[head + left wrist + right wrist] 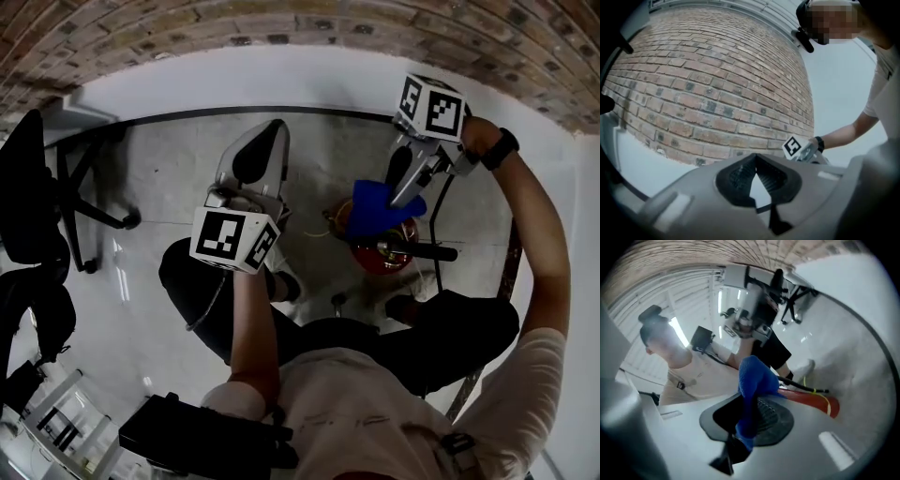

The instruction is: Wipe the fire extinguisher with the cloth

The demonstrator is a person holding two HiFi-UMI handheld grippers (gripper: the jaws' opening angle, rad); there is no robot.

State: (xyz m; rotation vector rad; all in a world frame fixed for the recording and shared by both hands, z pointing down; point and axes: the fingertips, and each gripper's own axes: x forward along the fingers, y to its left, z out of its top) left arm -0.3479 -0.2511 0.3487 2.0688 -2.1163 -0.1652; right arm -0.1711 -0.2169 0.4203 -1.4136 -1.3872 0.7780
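Right gripper (749,420) clamped on bunched blue cloth (757,378), over top of red fire extinguisher (380,251) on floor by person's feet; contact unclear. Left gripper (755,163) closed, tips meeting, nothing held, raised toward brick wall (708,84). Cloth soft, light: keep bunched. Extinguisher likely heavy, rigid, smooth; steady at valve handle (427,250).

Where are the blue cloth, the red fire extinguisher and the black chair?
blue cloth (375,210): head view, its middle.
fire extinguisher (815,403): right gripper view, its red body.
black chair (23,187): head view, its backrest.
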